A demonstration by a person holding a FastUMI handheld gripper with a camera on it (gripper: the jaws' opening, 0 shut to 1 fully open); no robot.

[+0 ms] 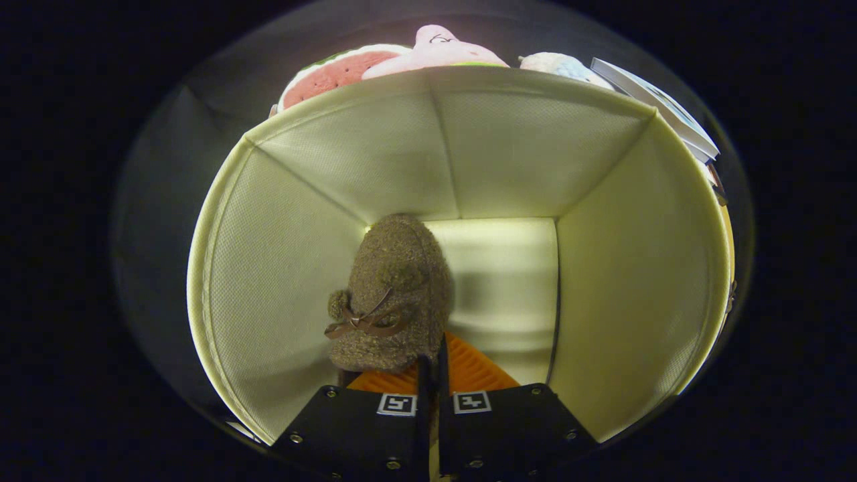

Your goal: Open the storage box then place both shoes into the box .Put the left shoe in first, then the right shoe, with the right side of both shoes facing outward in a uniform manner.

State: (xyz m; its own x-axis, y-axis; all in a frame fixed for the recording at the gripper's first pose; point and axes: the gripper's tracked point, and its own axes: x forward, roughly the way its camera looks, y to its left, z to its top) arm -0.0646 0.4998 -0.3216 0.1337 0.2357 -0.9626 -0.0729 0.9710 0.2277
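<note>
Tool (432, 365) clamped on the fuzzy shoe (395, 294); inside the storage box (281, 268).

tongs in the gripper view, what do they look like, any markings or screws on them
The tongs end in two thin, flat, blade-like fingers standing close together, nearly parallel. Each rides on a broad, angular black mounting block that widens toward the camera. Each block carries a small square black-and-white fiducial marker near its inner edge, and small round metal screws dot the faces. No cables are visible.
</note>
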